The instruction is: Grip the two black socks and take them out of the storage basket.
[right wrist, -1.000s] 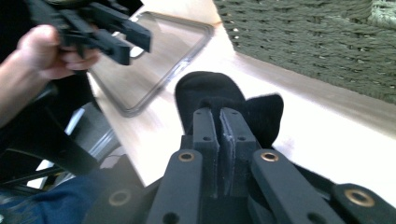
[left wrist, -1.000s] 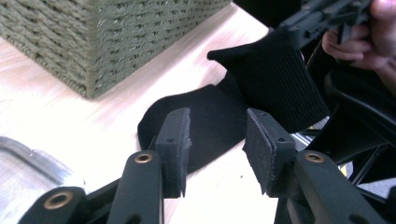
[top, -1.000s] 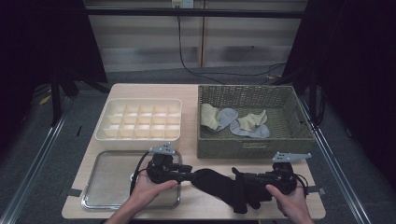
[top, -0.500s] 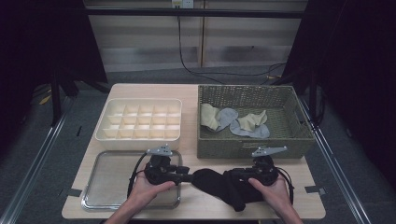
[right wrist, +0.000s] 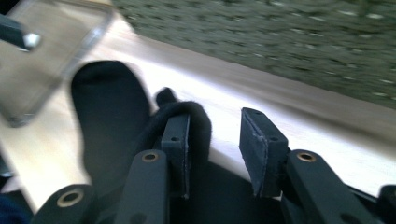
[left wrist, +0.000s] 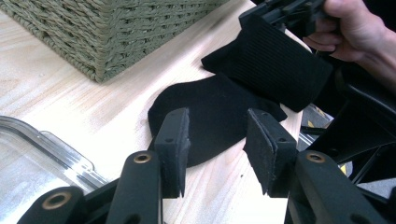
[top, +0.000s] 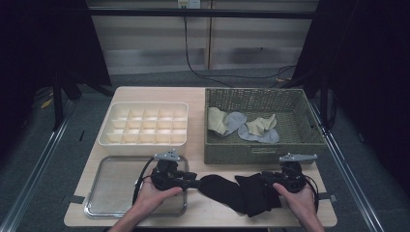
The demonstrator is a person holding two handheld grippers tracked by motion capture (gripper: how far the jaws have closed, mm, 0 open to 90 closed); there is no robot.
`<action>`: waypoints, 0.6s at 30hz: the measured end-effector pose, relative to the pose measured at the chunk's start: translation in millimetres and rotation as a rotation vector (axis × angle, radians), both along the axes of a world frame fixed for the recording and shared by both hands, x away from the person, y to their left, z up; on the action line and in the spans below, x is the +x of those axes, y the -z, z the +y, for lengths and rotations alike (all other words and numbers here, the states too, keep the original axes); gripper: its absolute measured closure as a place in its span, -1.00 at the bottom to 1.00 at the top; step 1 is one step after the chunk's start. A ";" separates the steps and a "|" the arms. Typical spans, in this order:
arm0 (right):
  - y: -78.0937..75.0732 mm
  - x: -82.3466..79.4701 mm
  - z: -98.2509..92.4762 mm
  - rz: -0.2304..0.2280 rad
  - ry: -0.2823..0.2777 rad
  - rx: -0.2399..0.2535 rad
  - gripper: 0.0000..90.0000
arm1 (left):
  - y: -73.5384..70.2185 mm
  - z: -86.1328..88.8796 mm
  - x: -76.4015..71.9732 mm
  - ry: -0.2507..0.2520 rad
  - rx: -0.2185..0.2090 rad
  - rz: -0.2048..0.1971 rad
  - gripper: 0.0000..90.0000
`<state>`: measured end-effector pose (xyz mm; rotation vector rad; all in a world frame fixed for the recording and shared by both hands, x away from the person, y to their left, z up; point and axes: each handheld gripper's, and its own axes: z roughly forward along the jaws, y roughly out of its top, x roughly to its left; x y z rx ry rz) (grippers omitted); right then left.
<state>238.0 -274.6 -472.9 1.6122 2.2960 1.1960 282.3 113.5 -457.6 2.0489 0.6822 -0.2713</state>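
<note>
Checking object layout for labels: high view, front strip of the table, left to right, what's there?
Metal tray → left gripper → black sock → right gripper.

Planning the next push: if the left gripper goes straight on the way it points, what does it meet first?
Most likely the black sock on the table: its rounded end lies just ahead of the open left gripper. Beyond it sits the right gripper. Depth is hard to judge.
</note>
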 end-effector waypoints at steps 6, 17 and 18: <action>1.9 -3.2 -9.6 0.013 0.035 -0.012 0.30 | 0.6 3.0 -0.5 -0.007 0.002 0.004 0.31; -11.1 -35.6 -32.8 -0.017 0.051 0.063 0.45 | 1.0 4.7 1.2 -0.020 -0.004 0.004 0.32; -12.8 -39.3 -30.7 -0.027 0.035 0.058 0.44 | 1.0 4.6 1.2 -0.016 -0.002 0.002 0.32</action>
